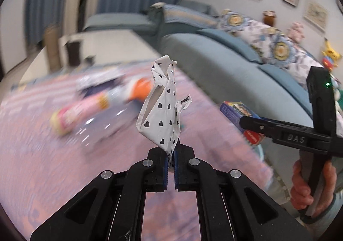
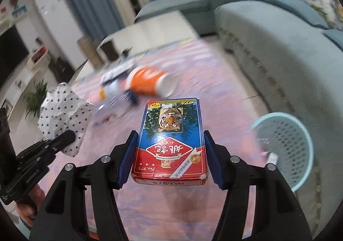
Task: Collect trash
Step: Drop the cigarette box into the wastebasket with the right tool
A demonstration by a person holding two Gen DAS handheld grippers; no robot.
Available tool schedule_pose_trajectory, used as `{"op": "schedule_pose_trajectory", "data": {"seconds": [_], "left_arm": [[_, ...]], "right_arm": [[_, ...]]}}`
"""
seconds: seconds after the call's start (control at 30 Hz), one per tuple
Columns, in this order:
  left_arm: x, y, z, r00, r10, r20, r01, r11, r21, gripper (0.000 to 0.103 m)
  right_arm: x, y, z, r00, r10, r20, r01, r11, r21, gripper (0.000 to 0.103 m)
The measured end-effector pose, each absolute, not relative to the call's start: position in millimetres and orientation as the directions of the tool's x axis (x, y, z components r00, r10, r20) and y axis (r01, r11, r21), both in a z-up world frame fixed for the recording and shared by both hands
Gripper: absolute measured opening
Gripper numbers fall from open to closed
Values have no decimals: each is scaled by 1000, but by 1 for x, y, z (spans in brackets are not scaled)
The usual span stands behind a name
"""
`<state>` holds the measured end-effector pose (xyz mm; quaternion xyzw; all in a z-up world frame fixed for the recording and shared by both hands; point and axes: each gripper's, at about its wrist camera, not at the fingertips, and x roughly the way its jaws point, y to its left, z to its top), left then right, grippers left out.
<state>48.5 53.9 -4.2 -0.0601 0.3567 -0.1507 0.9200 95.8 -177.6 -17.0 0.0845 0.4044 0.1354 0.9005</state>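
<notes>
My left gripper (image 1: 170,155) is shut on a crumpled white paper with black hearts (image 1: 159,110), held up above the pink tablecloth (image 1: 64,166). The same heart paper (image 2: 62,116) shows at the left of the right wrist view, with the left gripper (image 2: 70,137) below it. My right gripper (image 2: 169,144) is shut on a blue and red playing-card box with a tiger picture (image 2: 170,140), lifted off the cloth. That card box (image 1: 240,112) and the right gripper (image 1: 246,122) appear at the right of the left wrist view. A light blue mesh bin (image 2: 285,148) stands to the right.
An orange and white paper cup (image 2: 150,84) lies on its side on the cloth beside blurred wrappers and a clear plastic piece (image 2: 111,103). A pink and yellow tube (image 1: 70,116) lies further left. A blue-grey sofa (image 2: 278,52) runs along the right side.
</notes>
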Motion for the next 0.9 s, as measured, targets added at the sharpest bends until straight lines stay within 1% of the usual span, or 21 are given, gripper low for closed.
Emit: {"op": "schedule_pose_trajectory", "data": {"seconds": [0.13,0.33,0.53,0.8,0.83,0.87,0.9], "left_arm": [[66,-2,14,690,-399,-604,341,915,-215,2],[93,-73,13,641,-484,-596,445,867,-224,2],[122,-129,-18,563,-519,-643,509,831,-225,2],[155,-175,-65,438,-537,-721,543,797,-264,2],[158,-179,-71,422,-539,-729,543,794,-273,2],[161,-181,-74,413,-540,-733,542,793,-278,2],[163,-185,-78,404,-540,-738,544,791,-281,3]], "right_arm": [[93,-234,-8,691,233,-685,-81,966,247,57],[97,-299,-25,701,150,-697,44,966,253,57],[108,-347,-65,667,93,-739,175,945,276,57],[124,-388,-118,593,49,-804,292,917,271,57],[125,-391,-121,588,48,-807,297,916,270,47],[126,-395,-125,584,60,-810,297,912,282,42],[128,-397,-127,582,59,-811,302,910,283,42]]}}
